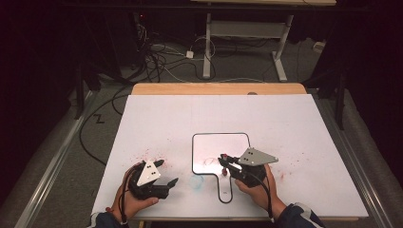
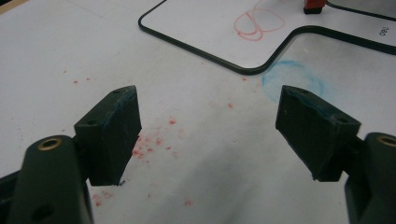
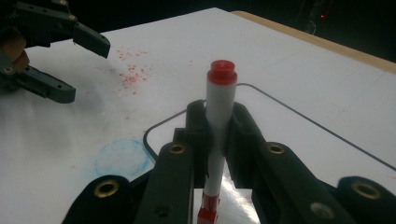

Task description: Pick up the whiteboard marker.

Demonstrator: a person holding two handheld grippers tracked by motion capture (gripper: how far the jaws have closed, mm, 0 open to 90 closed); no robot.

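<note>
Desk [image 1: 294,142] with a white top takes up most of the high view, wood edge at 12 o'clock, floor cables beyond. On it, near the person's side, a small whiteboard [image 1: 209,147] with a dark rim and a handle tab pointing to 6 o'clock. Red speckles [image 2: 154,144] dot the desk at about 8 o'clock of the board; a faint blue smudge [image 2: 292,79] sits just off its lower corner.

Left tool [image 1: 167,172] rests low at 7 o'clock of the board, jaws spread wide, nothing between them; in the left gripper view only bare desk lies between the pads. Right tool [image 1: 222,160] hovers over the board's lower right area, jaws closed tight on a red marker [image 3: 219,116], white barrel, red end up, held roughly upright across the pads, tip end down toward the board.

A red scribble [image 2: 258,22], looped like a figure, is on the board surface, just beside where the marker tip comes down.

Step judged: drawing on the whiteboard with the red marker, mid-stroke or between strokes. Next move likely calls for keeping the grip firm, tip pressed lightly on the board, and a small level sweep to extend the loops; the left tool could steady the board's rim if it slides.
</note>
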